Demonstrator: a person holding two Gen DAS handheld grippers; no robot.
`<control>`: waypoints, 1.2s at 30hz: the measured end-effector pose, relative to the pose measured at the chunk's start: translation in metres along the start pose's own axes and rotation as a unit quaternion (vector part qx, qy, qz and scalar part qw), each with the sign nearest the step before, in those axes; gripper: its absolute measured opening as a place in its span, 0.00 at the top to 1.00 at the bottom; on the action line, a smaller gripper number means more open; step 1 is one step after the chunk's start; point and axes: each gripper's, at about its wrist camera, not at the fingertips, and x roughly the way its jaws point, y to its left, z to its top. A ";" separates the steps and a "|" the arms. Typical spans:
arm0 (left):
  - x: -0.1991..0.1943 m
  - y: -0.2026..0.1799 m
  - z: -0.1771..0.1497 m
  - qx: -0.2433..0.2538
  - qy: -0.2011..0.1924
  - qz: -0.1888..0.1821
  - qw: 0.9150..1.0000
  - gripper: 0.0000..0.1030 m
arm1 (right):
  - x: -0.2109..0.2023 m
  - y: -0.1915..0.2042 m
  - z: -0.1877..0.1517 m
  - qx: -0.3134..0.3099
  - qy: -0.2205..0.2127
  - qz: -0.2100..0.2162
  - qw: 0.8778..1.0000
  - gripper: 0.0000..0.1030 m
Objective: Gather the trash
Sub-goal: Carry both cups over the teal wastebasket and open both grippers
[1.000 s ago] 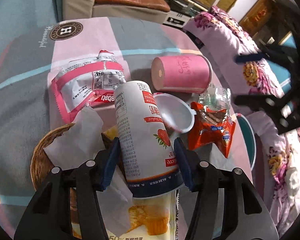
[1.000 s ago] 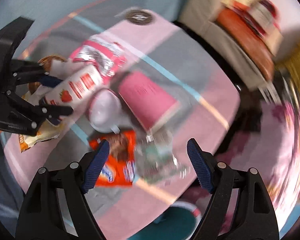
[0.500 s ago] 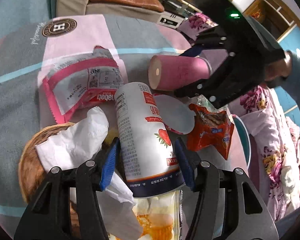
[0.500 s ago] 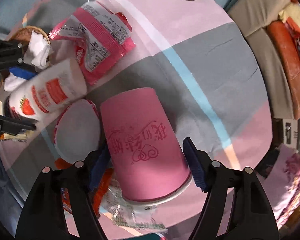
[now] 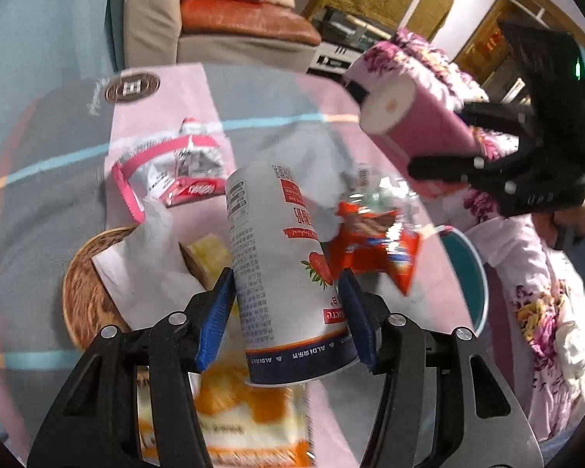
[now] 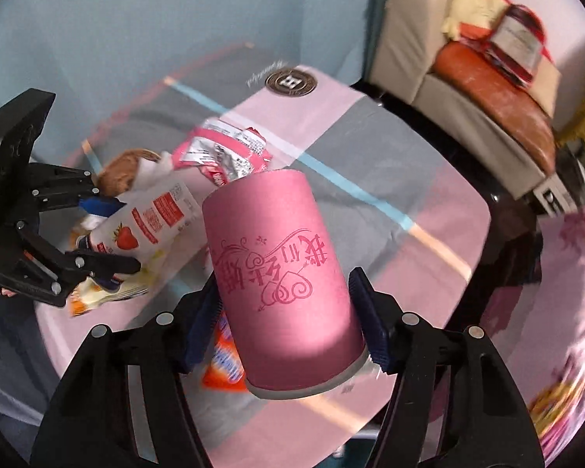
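My left gripper (image 5: 288, 319) is shut on a white strawberry yogurt cup (image 5: 282, 269) and holds it above the table; it also shows in the right wrist view (image 6: 148, 226). My right gripper (image 6: 284, 323) is shut on a pink paper cup (image 6: 280, 277) and holds it lifted off the table; the cup shows at upper right in the left wrist view (image 5: 417, 124). On the table lie a pink and white wrapper (image 5: 167, 171), an orange snack bag (image 5: 374, 245), a yellow snack packet (image 5: 230, 413) and a white tissue (image 5: 144, 257).
A round wicker basket (image 5: 82, 284) sits at the table's left under the tissue. A teal bin rim (image 5: 472, 273) stands beside the table's right edge. A sofa (image 6: 487, 78) and a floral bedcover (image 5: 534, 312) lie beyond the pink and grey tablecloth (image 6: 370, 163).
My right gripper closed on the pink cup and lifted it off the table. My left gripper raised the yogurt cup a little.
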 end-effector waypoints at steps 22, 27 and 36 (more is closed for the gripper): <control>0.084 -0.247 -0.027 0.185 0.075 -0.087 0.976 0.52 | -0.101 -0.060 -0.294 0.360 -0.031 -0.087 0.928 0.40; 0.110 -0.280 -0.031 0.217 0.094 -0.080 0.968 0.52 | -0.100 -0.073 -0.331 0.398 -0.042 -0.073 0.914 0.40; 0.135 -0.306 -0.037 0.245 0.109 -0.069 0.961 0.50 | -0.101 -0.091 -0.361 0.430 -0.046 -0.069 0.899 0.40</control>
